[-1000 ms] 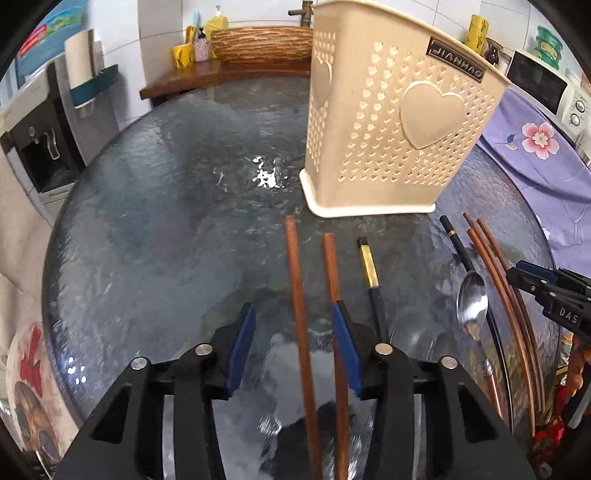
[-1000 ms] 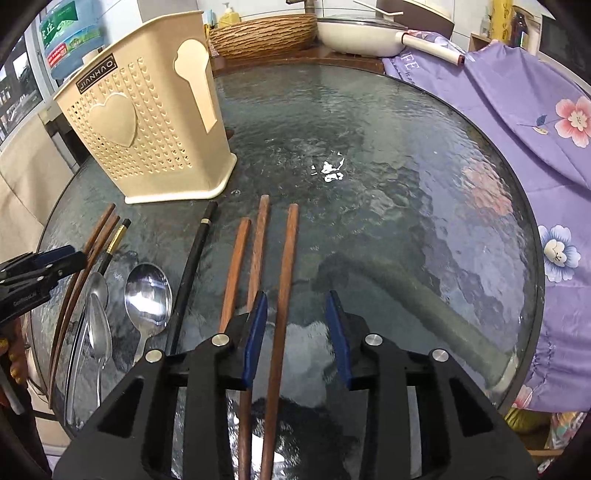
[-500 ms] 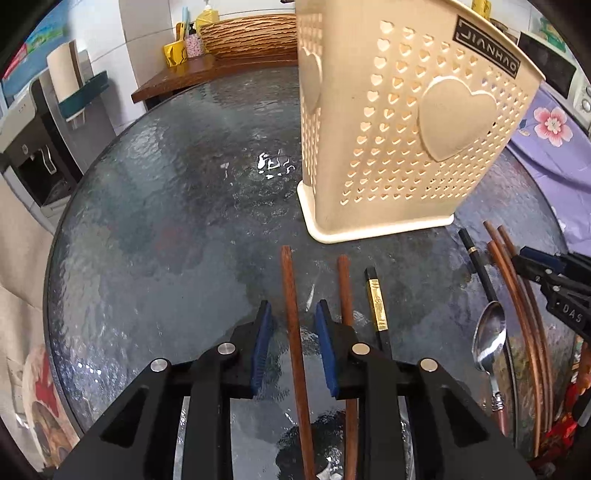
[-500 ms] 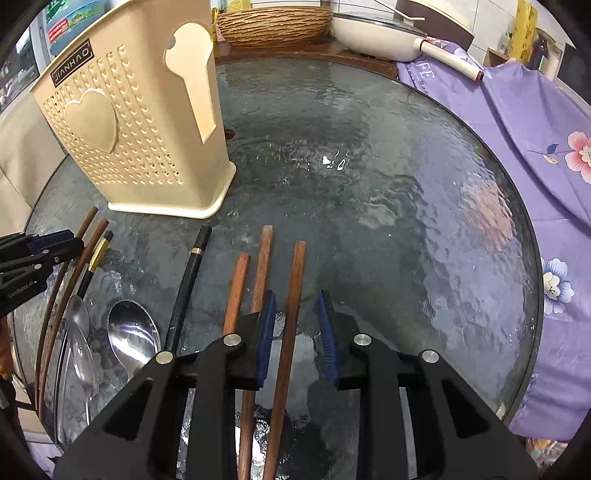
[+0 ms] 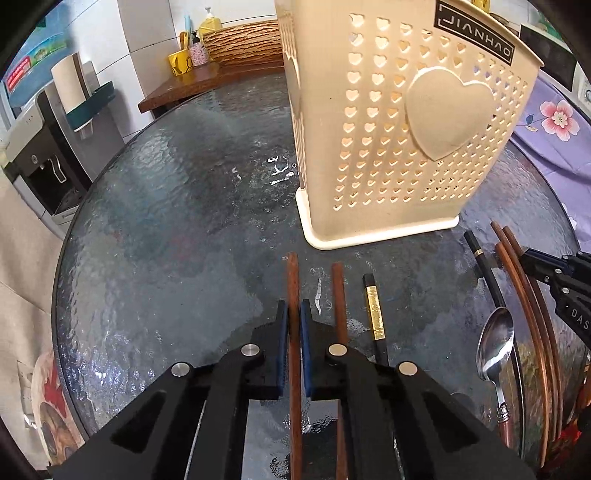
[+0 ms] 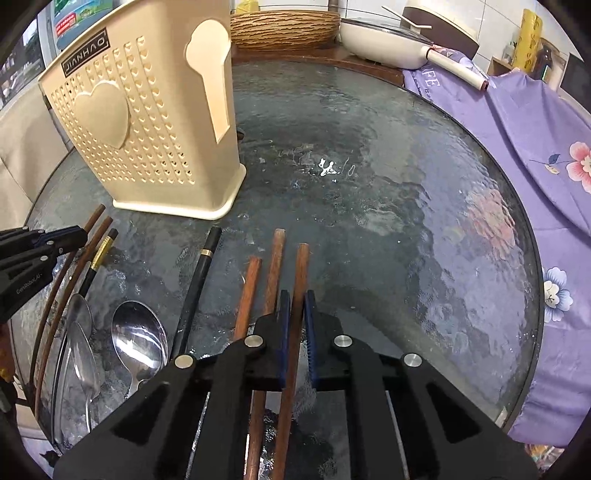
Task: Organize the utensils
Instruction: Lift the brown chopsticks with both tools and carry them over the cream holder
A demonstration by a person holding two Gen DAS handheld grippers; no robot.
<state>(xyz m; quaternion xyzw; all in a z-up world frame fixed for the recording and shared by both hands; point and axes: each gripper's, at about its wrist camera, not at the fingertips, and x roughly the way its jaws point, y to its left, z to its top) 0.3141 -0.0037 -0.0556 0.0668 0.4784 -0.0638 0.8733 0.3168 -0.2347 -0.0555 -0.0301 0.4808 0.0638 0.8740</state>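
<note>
My left gripper (image 5: 293, 304) has its jaws closing on a brown wooden chopstick (image 5: 291, 273) that lies on the glass table, and the blue pads press on both sides of it. Right of it lie a second brown chopstick (image 5: 338, 291) and a black one with a gold band (image 5: 373, 306). My right gripper (image 6: 296, 295) is closing the same way, pads pressed on the rightmost brown chopstick (image 6: 301, 266). Two more brown chopsticks (image 6: 275, 258) lie just left of it. The cream heart-pattern utensil holder (image 5: 399, 122) stands upright beyond the sticks.
A black chopstick (image 6: 199, 280), several spoons (image 6: 138, 339) and thin brown chopsticks (image 6: 92, 229) lie between the grippers near the round table's front edge (image 6: 532, 332). Purple floral cloth (image 6: 546, 147) hangs at the right. A wicker basket (image 6: 284, 27) and a pan sit on the counter behind.
Both grippers have gone from wide open to shut, each on one brown chopstick, and both have moved forward towards the holder.
</note>
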